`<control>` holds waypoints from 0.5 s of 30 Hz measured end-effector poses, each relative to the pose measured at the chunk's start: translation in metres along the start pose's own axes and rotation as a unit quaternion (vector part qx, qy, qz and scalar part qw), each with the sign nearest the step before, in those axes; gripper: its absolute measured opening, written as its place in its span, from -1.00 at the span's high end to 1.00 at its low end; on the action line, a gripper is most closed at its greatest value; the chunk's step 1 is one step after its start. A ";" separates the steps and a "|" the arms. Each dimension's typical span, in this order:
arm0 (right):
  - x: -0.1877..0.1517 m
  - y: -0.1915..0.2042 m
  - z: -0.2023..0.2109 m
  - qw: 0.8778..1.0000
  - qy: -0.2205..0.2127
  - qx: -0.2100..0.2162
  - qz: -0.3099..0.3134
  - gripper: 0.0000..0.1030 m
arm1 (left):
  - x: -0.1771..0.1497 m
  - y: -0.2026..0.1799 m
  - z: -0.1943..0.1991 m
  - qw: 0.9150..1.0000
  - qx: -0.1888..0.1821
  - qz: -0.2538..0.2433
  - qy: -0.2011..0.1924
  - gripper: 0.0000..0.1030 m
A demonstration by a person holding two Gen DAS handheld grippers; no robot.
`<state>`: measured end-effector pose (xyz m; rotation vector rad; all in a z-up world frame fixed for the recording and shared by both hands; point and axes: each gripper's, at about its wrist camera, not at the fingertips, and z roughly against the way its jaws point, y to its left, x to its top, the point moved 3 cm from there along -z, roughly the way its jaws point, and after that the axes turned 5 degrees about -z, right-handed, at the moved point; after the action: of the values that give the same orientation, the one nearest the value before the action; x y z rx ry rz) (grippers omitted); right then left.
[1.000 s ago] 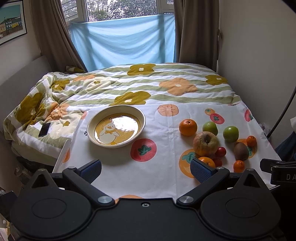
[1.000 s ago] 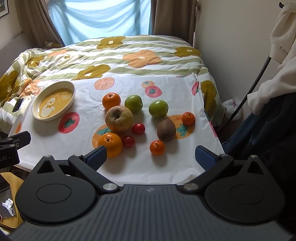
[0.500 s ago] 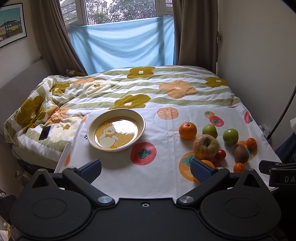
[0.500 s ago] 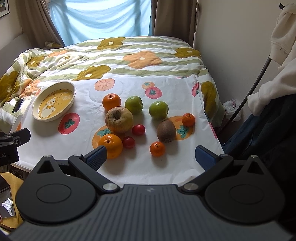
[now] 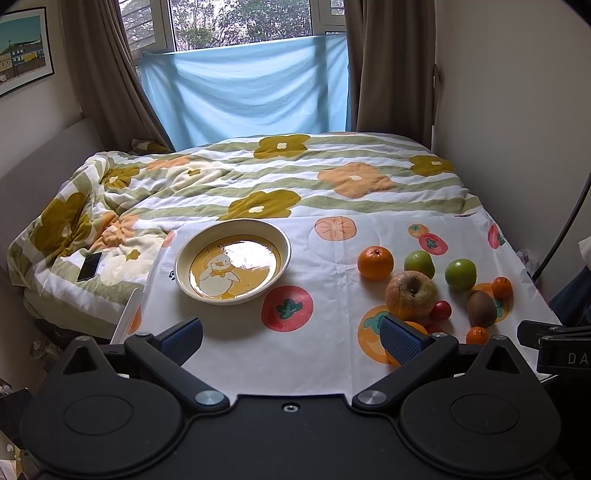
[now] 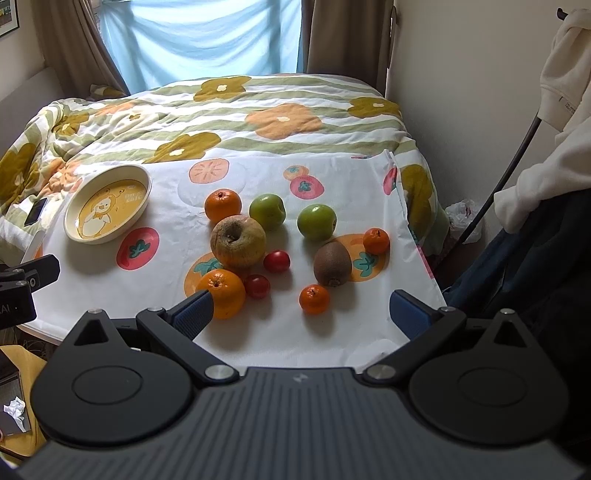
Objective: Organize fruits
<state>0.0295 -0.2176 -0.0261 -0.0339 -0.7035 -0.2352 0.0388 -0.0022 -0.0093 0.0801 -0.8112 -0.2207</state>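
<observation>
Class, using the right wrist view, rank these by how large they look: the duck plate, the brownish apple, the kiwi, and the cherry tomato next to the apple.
Largest to smallest as they look:
1. duck plate
2. brownish apple
3. kiwi
4. cherry tomato

The plate lies farther from the camera than the fruit and still looks largest, so nearness does not upset this order.

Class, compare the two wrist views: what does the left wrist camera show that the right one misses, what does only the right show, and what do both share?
Only the left wrist view shows the window panes and a framed picture on the wall.

Only the right wrist view shows a white garment hanging at the right and the near orange whole.

Both show the duck bowl, still empty, the large apple, kiwi, phone and flowered quilt.
</observation>
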 end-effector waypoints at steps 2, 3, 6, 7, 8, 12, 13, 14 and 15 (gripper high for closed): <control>0.001 0.000 0.000 1.000 0.002 0.000 -0.002 -1.00 | 0.002 0.001 0.000 1.000 0.001 -0.003 0.000 -1.00; 0.002 0.000 0.000 1.000 0.004 -0.001 -0.005 -1.00 | 0.003 0.001 0.000 1.000 0.001 -0.005 0.000 -1.00; 0.001 -0.003 -0.001 1.000 0.006 -0.003 -0.015 -1.00 | 0.003 0.001 0.001 1.000 -0.011 -0.017 -0.006 -1.00; 0.000 -0.005 -0.002 1.000 0.005 -0.004 -0.018 -1.00 | 0.003 0.001 0.001 1.000 -0.017 -0.022 -0.008 -1.00; -0.002 -0.006 -0.003 1.000 0.005 -0.007 -0.022 -1.00 | 0.003 0.000 0.000 0.999 -0.022 -0.026 -0.009 -1.00; -0.007 -0.011 -0.013 0.999 0.005 -0.013 -0.044 -1.00 | -0.002 -0.005 -0.010 0.998 -0.043 -0.046 -0.015 -1.00; -0.010 -0.012 -0.016 0.999 0.003 -0.014 -0.047 -1.00 | -0.003 -0.007 -0.013 0.997 -0.047 -0.051 -0.016 -1.00; -0.012 -0.012 -0.020 0.999 0.001 -0.017 -0.049 -1.00 | -0.006 -0.009 -0.017 0.997 -0.054 -0.057 -0.017 -1.00; -0.016 -0.013 -0.024 0.999 -0.002 -0.019 -0.049 -1.00 | -0.009 -0.012 -0.021 0.996 -0.063 -0.063 -0.019 -1.00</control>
<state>0.0304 -0.2296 -0.0554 -0.0366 -0.7054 -0.3421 0.0464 -0.0117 -0.0319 0.0080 -0.8283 -0.3921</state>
